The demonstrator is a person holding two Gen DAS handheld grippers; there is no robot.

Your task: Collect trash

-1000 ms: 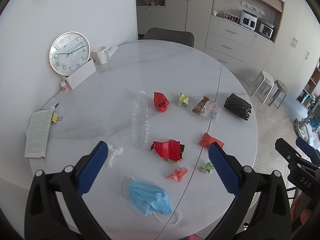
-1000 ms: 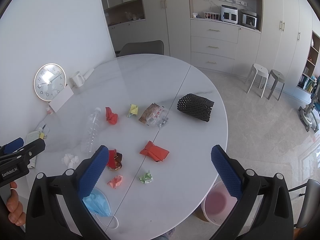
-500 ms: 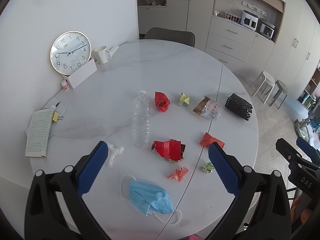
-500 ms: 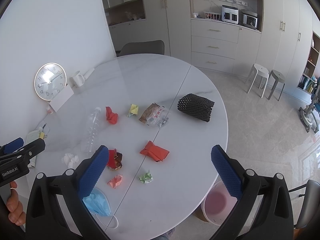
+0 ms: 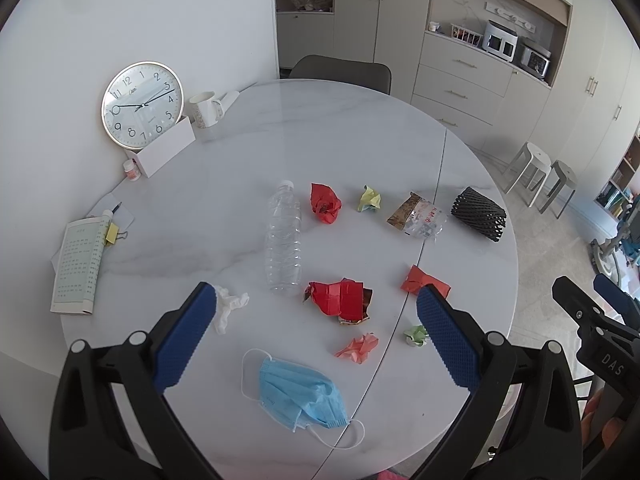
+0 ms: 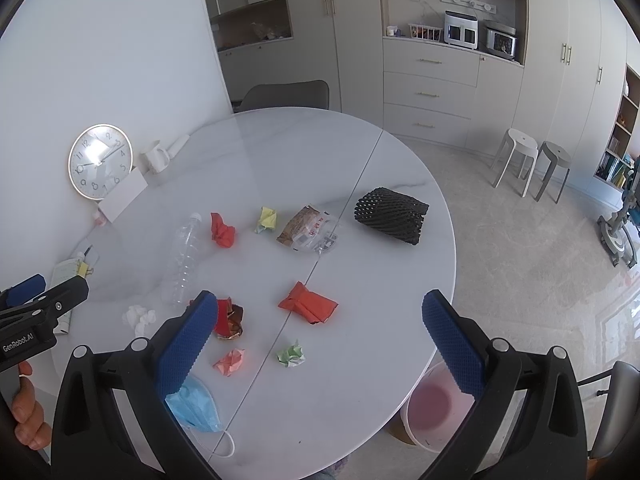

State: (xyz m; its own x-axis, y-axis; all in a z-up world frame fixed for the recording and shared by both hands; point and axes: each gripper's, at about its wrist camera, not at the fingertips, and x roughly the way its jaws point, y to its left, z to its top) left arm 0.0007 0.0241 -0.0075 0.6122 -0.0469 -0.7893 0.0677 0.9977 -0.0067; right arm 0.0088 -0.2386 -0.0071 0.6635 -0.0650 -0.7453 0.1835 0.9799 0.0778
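Note:
Trash lies scattered on a round white table [image 5: 320, 120]: a clear plastic bottle [image 5: 284, 240], a blue face mask [image 5: 300, 396], red wrappers [image 5: 342, 300], a red packet [image 5: 424, 282], crumpled paper balls [image 5: 358, 348], a white tissue [image 5: 228, 308], a snack bag [image 5: 416, 216] and a black foam net [image 5: 478, 214]. My left gripper [image 5: 316, 332] hovers open above the near edge, over the mask. My right gripper [image 6: 320, 340] is open too, high over the table's right front, empty. A pink bin [image 6: 434, 404] stands on the floor under the table edge.
A wall clock [image 5: 142, 104], a white box [image 5: 166, 152], a mug [image 5: 204, 108] and a booklet [image 5: 80, 264] sit at the table's left. A chair [image 5: 340, 70] stands behind the table. Two stools [image 6: 528, 160] and cabinets lie to the right.
Both views have shifted only slightly; nothing on the table has moved and both grippers stay open.

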